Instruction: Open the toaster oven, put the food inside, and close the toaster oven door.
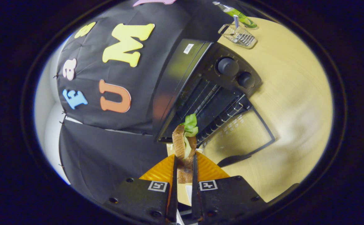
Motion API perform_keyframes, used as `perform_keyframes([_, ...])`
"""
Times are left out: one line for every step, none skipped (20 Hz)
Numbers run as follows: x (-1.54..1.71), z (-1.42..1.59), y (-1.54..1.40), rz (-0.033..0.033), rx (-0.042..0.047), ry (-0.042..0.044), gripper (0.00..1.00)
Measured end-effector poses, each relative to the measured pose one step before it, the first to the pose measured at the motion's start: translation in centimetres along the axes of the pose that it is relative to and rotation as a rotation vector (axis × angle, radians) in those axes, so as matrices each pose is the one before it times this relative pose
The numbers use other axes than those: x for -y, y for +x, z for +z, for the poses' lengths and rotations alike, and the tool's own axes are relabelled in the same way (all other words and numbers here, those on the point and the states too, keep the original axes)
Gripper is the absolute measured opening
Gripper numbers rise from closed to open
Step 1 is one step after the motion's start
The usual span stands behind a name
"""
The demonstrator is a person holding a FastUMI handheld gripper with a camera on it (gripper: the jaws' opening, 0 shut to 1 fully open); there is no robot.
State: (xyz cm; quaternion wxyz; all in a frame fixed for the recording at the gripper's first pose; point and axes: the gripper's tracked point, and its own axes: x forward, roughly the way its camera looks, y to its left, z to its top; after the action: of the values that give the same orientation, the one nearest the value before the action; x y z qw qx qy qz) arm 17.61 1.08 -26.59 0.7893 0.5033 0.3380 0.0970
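Observation:
A black toaster oven (200, 78) stands on the wooden table, seen tilted, with two round knobs (227, 66) on its panel. Its glass door (244, 131) is folded down flat onto the table, and the rack (219, 106) inside shows. My gripper (184, 162) is shut on a sandwich (184, 140) of brown bread with green lettuce sticking out. The sandwich is held between the fingers, lifted above an orange plate (160, 172), just in front of the oven's open mouth.
A wire rack (238, 36) and a green bottle (238, 14) lie on the table beyond the oven. The black cloth wall rises right behind and beside the oven. Bare wooden tabletop (294, 93) spreads past the open door.

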Motion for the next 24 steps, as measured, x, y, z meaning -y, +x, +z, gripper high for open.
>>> perform_keyframes([0.404,0.718,0.661,-0.00995,0.01985,0.01404,0.24])
perform_keyframes([0.287,0.684,1.052,-0.00498,0.02259,0.00822,0.23])
perform_keyframes([0.229,0.724,1.058,0.00123,0.02097,0.01411,0.23])
perform_keyframes([0.175,0.848,0.963,0.00554,0.03008,0.01847,0.24])
perform_keyframes([0.071,1.015,0.964,0.01414,0.04475,0.02822,0.24])
perform_keyframes([0.225,0.841,0.880,0.01381,0.04259,0.03033,0.24])
perform_keyframes([0.301,0.447,0.755,0.00919,0.03112,0.03056,0.24])
perform_keyframes([0.520,0.297,0.872,0.00310,0.02300,0.03616,0.24])
perform_keyframes([0.197,0.199,0.761,0.01949,0.02784,0.04685,0.23])
perform_keyframes([0.457,0.082,0.736,0.00134,0.01538,0.02887,0.23])
perform_keyframes([0.268,0.023,0.517,0.01009,0.01749,0.02152,0.23])
perform_keyframes([0.151,-0.042,0.571,0.00323,0.00682,0.00724,0.23])
perform_keyframes([-0.028,-0.249,0.482,0.00905,0.01166,0.00446,0.23])
perform_keyframes([0.021,0.066,0.621,0.00427,0.01861,0.00614,0.23])
perform_keyframes([0.107,-0.601,0.454,-0.01236,-0.00759,0.00140,0.24])
perform_keyframes([0.140,-0.761,0.239,-0.00499,-0.02504,-0.00423,0.29])
perform_keyframes([-0.123,-0.614,-0.029,-0.00711,-0.01310,0.00297,0.33])
perform_keyframes([-0.073,-0.289,0.299,-0.01100,-0.00106,-0.01405,0.47])
perform_keyframes([0.104,-0.196,-0.035,-0.02584,0.00186,-0.03750,0.60])
perform_keyframes([0.175,-0.276,-0.309,-0.02729,0.00003,-0.05753,0.74])
perform_keyframes([-0.032,-0.750,0.244,-0.01330,-0.02243,-0.06223,0.87])
perform_keyframes([-0.115,-0.858,-0.187,-0.01531,-0.03768,-0.05651,0.87])
perform_keyframes([-0.293,-0.700,-0.420,-0.01652,-0.03394,-0.06658,0.88])
perform_keyframes([0.095,-0.567,-0.292,-0.02756,-0.01859,-0.06394,0.91])
